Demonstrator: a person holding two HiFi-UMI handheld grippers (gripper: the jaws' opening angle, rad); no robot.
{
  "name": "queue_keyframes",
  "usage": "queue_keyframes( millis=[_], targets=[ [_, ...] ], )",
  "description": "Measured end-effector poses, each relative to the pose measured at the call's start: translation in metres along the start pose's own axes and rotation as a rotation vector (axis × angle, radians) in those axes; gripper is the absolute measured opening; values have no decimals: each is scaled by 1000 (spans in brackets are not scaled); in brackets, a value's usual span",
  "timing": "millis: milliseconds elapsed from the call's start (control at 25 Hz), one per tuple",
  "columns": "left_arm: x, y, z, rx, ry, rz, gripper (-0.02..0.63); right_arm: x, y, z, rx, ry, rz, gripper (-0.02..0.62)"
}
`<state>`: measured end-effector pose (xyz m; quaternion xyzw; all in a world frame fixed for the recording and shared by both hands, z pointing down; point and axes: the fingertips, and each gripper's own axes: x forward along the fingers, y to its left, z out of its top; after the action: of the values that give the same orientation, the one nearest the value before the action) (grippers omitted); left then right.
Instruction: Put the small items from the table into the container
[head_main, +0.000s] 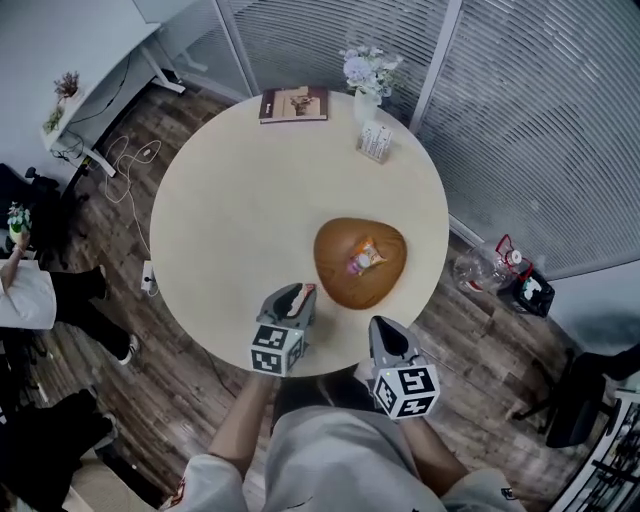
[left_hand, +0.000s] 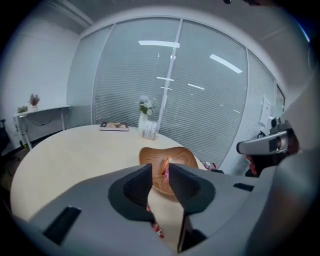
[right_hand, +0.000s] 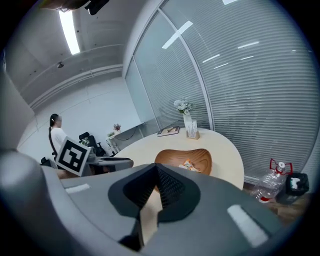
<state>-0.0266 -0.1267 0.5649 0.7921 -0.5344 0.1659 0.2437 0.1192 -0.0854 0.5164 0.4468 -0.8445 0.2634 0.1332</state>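
Crinkly wrapped items (head_main: 365, 258) are seen inside a rounded-triangular bowl (head_main: 335, 285) of grained wood on the round cream table (head_main: 230, 220). The left gripper's (left_hand: 160, 168) matte jaws are held narrowly apart, a small red item (left_hand: 156, 229) glimpsed low between; the right gripper's (right_hand: 156, 168) ribbed jaws are pressed together, empty.

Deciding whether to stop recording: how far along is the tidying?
Done: small packets lie in the wooden bowl. In hand: a red-and-white item sits between the left gripper's parted jaws, not clearly pinched; the right gripper is shut and empty. Left: getting that item into the bowl.
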Motion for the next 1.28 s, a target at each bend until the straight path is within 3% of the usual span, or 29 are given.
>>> queue_keyframes(
  millis=[80,200,520,920,1080,1280],
  targets=[
    [-23,10,-6,-38,-20,66,42,3,10,-3,-12,8,20,2],
    [-45,19,-17,-72,-26,129,9,9,28,-3,-25,10,53,2],
    [-69,16,-50,-123,-4,182,6,12,58,-11,-52,31,110,2],
    [-73,25,-64,-171,17,189,6,9,62,-14,-53,33,99,2],
    [-58,25,-79,-192,67,202,6,12,55,-16,-54,37,85,2],
    [-22,15,-107,-215,201,169,26,13,47,-19,-47,50,69,2]
  ],
)
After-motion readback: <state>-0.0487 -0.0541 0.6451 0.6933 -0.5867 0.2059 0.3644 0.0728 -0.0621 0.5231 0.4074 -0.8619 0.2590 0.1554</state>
